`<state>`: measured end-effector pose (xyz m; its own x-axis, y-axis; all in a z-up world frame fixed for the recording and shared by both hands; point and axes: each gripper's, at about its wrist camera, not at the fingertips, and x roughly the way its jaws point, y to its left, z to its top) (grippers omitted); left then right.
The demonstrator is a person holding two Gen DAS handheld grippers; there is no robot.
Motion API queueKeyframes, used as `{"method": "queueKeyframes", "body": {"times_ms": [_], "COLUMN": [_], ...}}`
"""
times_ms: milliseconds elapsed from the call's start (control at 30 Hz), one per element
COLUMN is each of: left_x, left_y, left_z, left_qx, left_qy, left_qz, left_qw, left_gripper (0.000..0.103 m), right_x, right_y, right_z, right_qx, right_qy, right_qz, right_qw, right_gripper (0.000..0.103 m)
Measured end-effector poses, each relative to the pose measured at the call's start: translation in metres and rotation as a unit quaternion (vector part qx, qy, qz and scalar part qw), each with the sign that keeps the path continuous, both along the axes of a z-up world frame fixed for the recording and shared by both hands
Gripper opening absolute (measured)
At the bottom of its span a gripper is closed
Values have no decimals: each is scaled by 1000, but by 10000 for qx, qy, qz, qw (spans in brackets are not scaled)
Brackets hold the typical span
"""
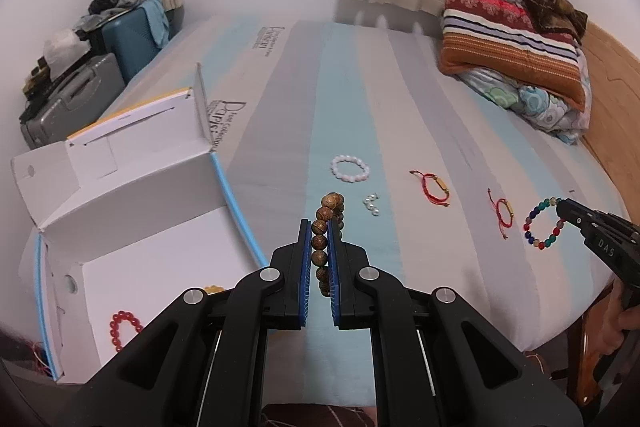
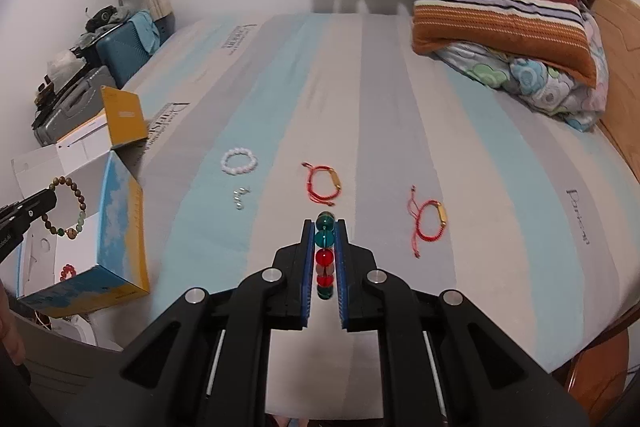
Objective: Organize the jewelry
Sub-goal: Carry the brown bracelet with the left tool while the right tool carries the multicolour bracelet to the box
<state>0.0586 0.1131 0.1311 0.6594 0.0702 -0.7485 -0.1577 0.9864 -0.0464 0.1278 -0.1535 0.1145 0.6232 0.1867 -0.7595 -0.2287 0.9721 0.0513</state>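
My left gripper is shut on a brown wooden bead bracelet, held above the bed beside an open white box; the bracelet also shows in the right wrist view. My right gripper is shut on a multicoloured glass bead bracelet, also seen in the left wrist view. On the bed lie a white bead bracelet, pearl earrings and two red cord bracelets. A red bead bracelet lies in the box.
The striped mattress has folded blankets and pillows at the far right. Suitcases stand left of the bed. The box has a raised lid and a yellow-blue outside.
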Motion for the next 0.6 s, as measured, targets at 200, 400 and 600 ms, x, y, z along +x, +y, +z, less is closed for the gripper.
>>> {"method": "queueKeyframes", "body": {"times_ms": [200, 400, 600], "left_x": [-8, -14, -24], "left_y": [19, 37, 59], "left_z": [3, 5, 7], "left_qx": [-41, -53, -42], "left_qy": [-5, 5, -7], "left_qz": [157, 287, 437], "left_qw": [9999, 9996, 9990], "left_gripper": [7, 7, 7], "right_x": [1, 1, 0], "right_y": [24, 50, 77], "right_z": [9, 14, 15], "right_qx": [-1, -1, -10], "right_qy": [-52, -69, -77], "right_qz": [152, 328, 504], "right_qw": [9999, 9994, 9987], "right_gripper": [9, 9, 9]}}
